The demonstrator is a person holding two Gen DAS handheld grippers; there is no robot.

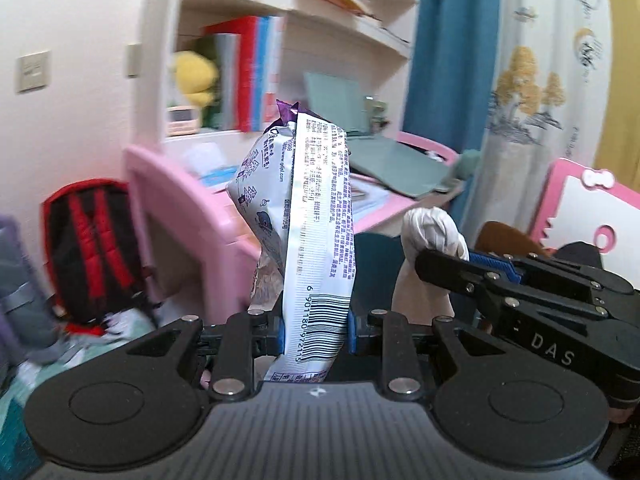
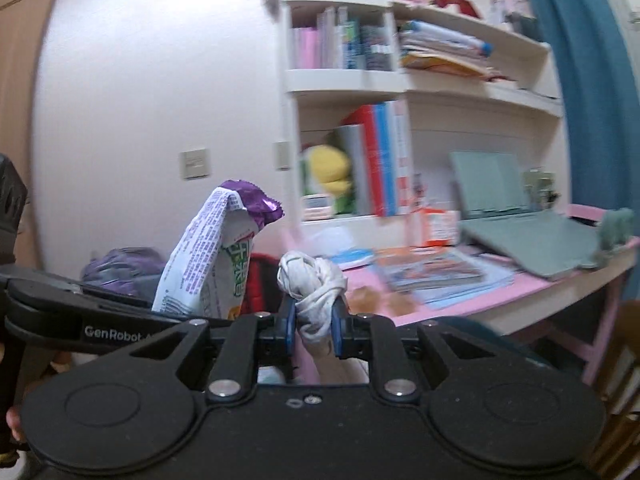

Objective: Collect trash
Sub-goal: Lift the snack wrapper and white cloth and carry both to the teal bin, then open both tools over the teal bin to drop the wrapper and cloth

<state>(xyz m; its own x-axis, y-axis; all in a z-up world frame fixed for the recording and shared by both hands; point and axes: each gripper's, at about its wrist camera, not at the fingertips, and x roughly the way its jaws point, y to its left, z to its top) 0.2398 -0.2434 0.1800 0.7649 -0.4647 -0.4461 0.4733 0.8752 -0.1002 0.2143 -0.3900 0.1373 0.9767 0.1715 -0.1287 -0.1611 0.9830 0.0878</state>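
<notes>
Your left gripper (image 1: 316, 330) is clamped on a tall snack wrapper (image 1: 308, 216), white with purple print and a barcode near the bottom. The wrapper stands upright between the blue pads, its torn purple top pointing up. Your right gripper (image 2: 314, 330) is closed around a crumpled white wad (image 2: 314, 280), tissue or thin plastic, which bulges above the pads. Both pieces of trash are held in the air, side by side, with nothing under them.

From the left wrist view, the right gripper reaches in from the right, its wad just beside the wrapper. From the right wrist view, the wrapper (image 2: 208, 264) stands to the left of the wad.

Farther off is a pink desk (image 2: 532, 284) strewn with books and a grey-green laptop (image 2: 516, 216), with white shelves (image 2: 400, 80) above it. A red and black backpack (image 1: 96, 248) rests on the floor at the far left, beside the desk. A blue curtain (image 1: 452, 52) hangs at the right.

The picking-up step looks finished for these two items; you seem to be carrying them. No bin or trash bag shows in either view. The next move probably calls for finding the container, bringing each gripper over its mouth, and letting go one at a time. Both views are blurred.
</notes>
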